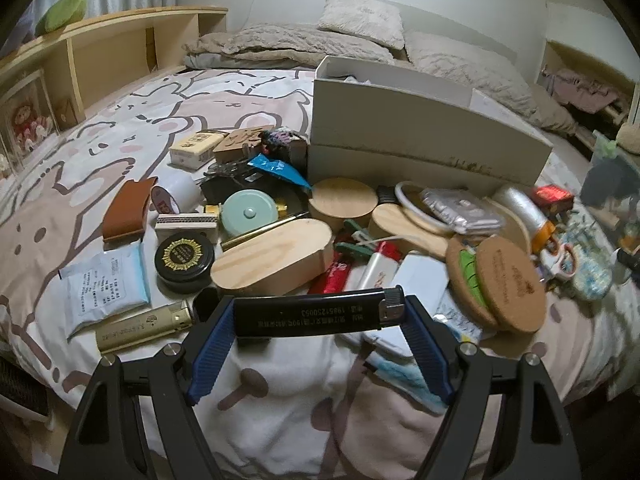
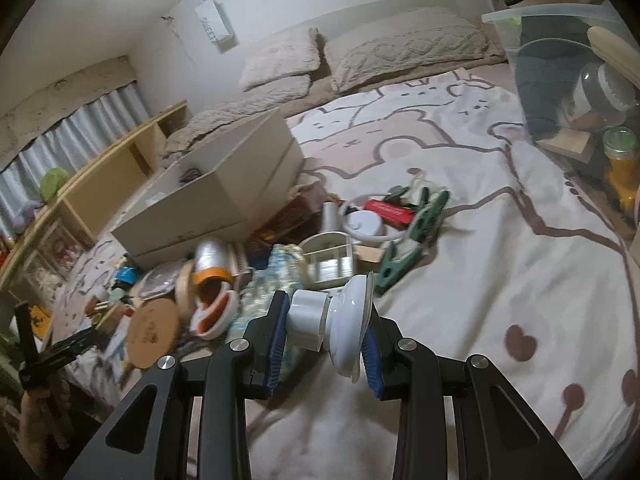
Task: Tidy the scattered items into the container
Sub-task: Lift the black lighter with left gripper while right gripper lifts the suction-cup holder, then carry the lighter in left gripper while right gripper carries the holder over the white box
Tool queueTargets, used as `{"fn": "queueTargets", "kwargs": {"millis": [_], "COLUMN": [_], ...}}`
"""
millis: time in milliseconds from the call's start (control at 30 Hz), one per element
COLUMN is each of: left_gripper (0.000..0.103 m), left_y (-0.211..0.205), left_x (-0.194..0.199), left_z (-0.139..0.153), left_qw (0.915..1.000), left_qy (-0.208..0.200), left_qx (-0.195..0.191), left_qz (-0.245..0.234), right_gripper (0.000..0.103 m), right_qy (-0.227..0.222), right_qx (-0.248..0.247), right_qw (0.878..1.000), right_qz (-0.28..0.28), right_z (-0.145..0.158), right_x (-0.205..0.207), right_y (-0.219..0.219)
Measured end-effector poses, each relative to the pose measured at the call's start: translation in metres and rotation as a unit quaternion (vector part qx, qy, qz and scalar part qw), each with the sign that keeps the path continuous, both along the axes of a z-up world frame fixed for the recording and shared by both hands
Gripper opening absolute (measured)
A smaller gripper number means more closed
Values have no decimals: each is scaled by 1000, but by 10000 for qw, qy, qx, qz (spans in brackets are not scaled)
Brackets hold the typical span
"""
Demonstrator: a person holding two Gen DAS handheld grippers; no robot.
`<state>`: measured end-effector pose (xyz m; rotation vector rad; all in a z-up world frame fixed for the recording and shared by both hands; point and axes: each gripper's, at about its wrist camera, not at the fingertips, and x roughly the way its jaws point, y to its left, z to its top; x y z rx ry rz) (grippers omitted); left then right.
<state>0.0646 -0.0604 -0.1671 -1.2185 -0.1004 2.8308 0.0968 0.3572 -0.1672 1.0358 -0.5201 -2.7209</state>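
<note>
Black lighter point(image 1: 318, 317) spans left claw point(image 1: 318, 344); clutter ahead.

The left gripper point(image 1: 318, 314) is matte black, its angular linkage arms pierced by triangular cut-outs and pinned with round silver screws. Its fingers point(image 1: 210, 350) carry ribbed blue pads. The right gripper point(image 2: 326, 344) has the same build: black arms, silver screw heads, and blue ridged fingers point(image 2: 277, 348).
</note>
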Motion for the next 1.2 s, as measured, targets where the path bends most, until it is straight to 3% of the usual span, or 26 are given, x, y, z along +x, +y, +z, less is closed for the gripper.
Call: {"fn": "queueTargets", "kwargs": {"millis": [533, 1200], "left_gripper": [81, 81], "left_y": [7, 51], "left_x": [6, -9], "left_z": [27, 75], "left_qw": [9993, 9934], "left_qy": [325, 774], "left_qx": [107, 245], "left_qz": [-153, -815], "right_gripper": [34, 34], "right_qy": [359, 888], "right_qx": [-54, -270], "right_qw": [9967, 9851], "right_qz": [723, 1449], "right_z": [23, 72], "right_x": [8, -2], "right_y": [-61, -120]}}
